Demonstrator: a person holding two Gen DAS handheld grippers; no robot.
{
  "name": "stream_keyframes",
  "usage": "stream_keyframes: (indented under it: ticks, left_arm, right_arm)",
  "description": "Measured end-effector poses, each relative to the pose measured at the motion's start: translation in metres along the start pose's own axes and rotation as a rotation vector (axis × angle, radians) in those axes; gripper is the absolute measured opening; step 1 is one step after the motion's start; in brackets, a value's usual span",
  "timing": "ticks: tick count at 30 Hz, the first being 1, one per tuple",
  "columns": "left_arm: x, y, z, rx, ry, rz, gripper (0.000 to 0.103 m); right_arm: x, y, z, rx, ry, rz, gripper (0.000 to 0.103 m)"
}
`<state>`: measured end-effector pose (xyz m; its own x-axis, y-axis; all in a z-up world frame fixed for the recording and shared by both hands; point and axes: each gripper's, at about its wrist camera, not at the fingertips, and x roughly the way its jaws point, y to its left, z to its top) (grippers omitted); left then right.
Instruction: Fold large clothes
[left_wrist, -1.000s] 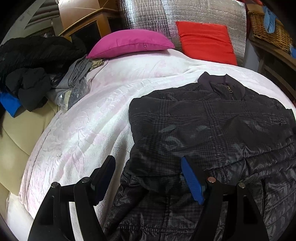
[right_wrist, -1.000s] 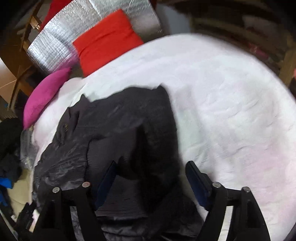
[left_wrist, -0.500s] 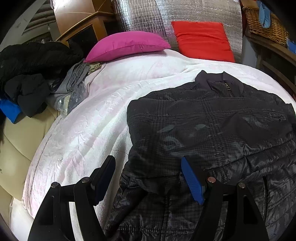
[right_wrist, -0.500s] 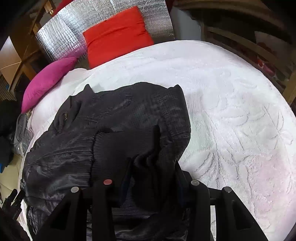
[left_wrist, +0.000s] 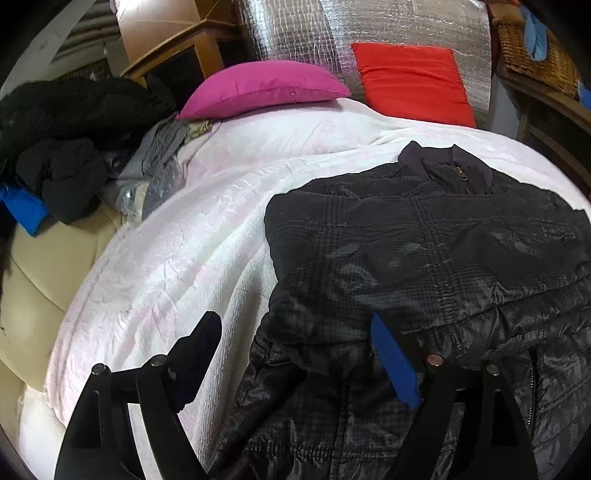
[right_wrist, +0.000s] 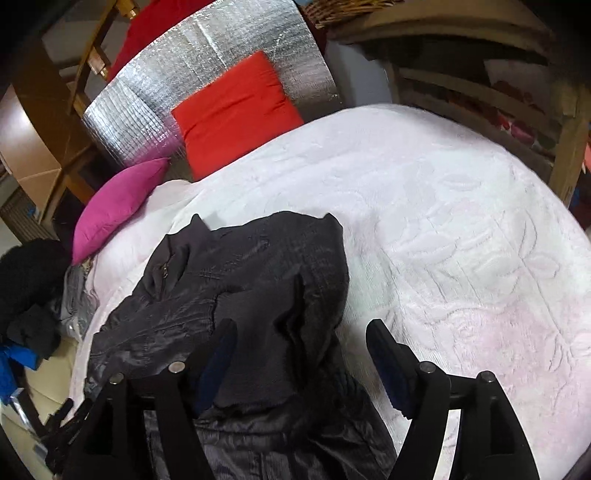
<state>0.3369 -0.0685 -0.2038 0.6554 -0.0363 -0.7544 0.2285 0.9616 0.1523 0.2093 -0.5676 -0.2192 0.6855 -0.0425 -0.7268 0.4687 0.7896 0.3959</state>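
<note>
The dark quilted jacket (left_wrist: 424, 258) lies collar-far on the white bedspread (left_wrist: 184, 258). Left gripper (left_wrist: 295, 354) and right gripper (right_wrist: 299, 350) both opening wide over it, gripping nothing. Far right, a wicker basket (left_wrist: 535, 48) holds something blue, cut off.

A white bedspread (left_wrist: 192, 258) covers the bed, a silver foil panel (left_wrist: 369, 33) and wooden shelving (right_wrist: 480, 85) behind.

The quilted jacket (left_wrist: 424, 258) runs past the frame's lower and right edges beyond the left gripper's (left_wrist: 295, 354) 2 fingers (hem unseen). Under the right gripper (right_wrist: 299, 350), its folded sleeve hides the lower front.
</note>
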Motion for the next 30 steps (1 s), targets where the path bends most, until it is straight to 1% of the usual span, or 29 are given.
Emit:
stream_keyframes:
  ticks: [4,7,8,9,10,11,12,13,14,15,16,17,19,20,21,23,24,25,26,27,28,29,30]
  left_arm:
    - [0.006,0.013,-0.003,-0.065,0.043,-0.071,0.084]
    - [0.013,0.018,-0.007,-0.096,0.074,-0.123,0.083]
    - [0.016,0.018,-0.009,-0.108,0.085,-0.143,0.082]
    - [0.017,0.019,-0.01,-0.115,0.092,-0.166,0.077]
    - [0.02,0.018,-0.011,-0.122,0.107,-0.203,0.062]
    - [0.023,0.017,-0.012,-0.128,0.122,-0.229,0.056]
    - [0.025,0.016,-0.013,-0.13,0.127,-0.229,0.055]
    - [0.024,0.014,-0.013,-0.116,0.115,-0.214,0.051]
    - [0.022,0.011,-0.013,-0.103,0.11,-0.205,0.047]
    - [0.019,0.009,-0.013,-0.089,0.097,-0.196,0.045]
    - [0.016,0.009,-0.012,-0.087,0.085,-0.195,0.04]
    - [0.013,0.009,-0.011,-0.089,0.071,-0.197,0.037]
    - [0.01,0.012,-0.011,-0.091,0.06,-0.201,0.037]
    - [0.014,0.012,-0.011,-0.094,0.076,-0.199,0.039]
    - [0.018,0.013,-0.013,-0.094,0.096,-0.191,0.04]
    - [0.027,0.011,-0.016,-0.079,0.136,-0.181,0.044]
    - [0.027,0.008,-0.017,-0.064,0.139,-0.172,0.045]
    - [0.026,0.006,-0.017,-0.05,0.134,-0.155,0.05]
    - [0.024,0.005,-0.016,-0.041,0.13,-0.142,0.057]
    - [0.023,0.006,-0.016,-0.042,0.129,-0.141,0.06]
    - [0.021,0.008,-0.017,-0.054,0.128,-0.146,0.062]
    - [0.019,0.012,-0.017,-0.073,0.129,-0.155,0.063]
    - [0.017,0.016,-0.018,-0.091,0.127,-0.162,0.064]
  right_arm:
    - [0.006,-0.022,-0.001,0.097,0.062,0.076,0.076]
    - [0.02,-0.026,-0.003,0.118,0.101,0.116,0.076]
    - [0.024,-0.024,-0.004,0.113,0.108,0.124,0.076]
    - [0.03,-0.022,-0.005,0.101,0.122,0.124,0.076]
    - [0.035,-0.019,-0.007,0.088,0.135,0.118,0.076]
    - [0.04,-0.014,-0.01,0.076,0.143,0.118,0.076]
    - [0.044,-0.01,-0.013,0.059,0.153,0.121,0.075]
    - [0.046,-0.004,-0.016,0.033,0.155,0.104,0.072]
    - [0.047,-0.001,-0.019,0.006,0.148,0.081,0.063]
    - [0.047,0.008,-0.022,-0.047,0.13,0.047,0.061]
    - [0.045,0.013,-0.023,-0.071,0.117,0.035,0.054]
    - [0.04,0.016,-0.024,-0.09,0.096,0.031,0.049]
    - [0.029,0.022,-0.024,-0.131,0.053,0.022,0.047]
    - [0.029,0.023,-0.024,-0.142,0.049,0.018,0.047]
    - [0.031,0.023,-0.025,-0.15,0.058,0.01,0.047]
    - [0.045,0.018,-0.027,-0.138,0.105,-0.014,0.046]
    - [0.05,0.016,-0.028,-0.127,0.122,-0.017,0.047]
    - [0.05,0.015,-0.027,-0.114,0.119,-0.01,0.047]
    - [0.047,0.015,-0.026,-0.106,0.117,-0.002,0.048]
    - [0.044,0.014,-0.025,-0.098,0.114,0.006,0.049]
    - [0.041,0.012,-0.024,-0.08,0.109,0.019,0.052]
    - [0.037,0.01,-0.023,-0.058,0.107,0.033,0.059]
    - [0.033,0.007,-0.022,-0.042,0.108,0.043,0.061]
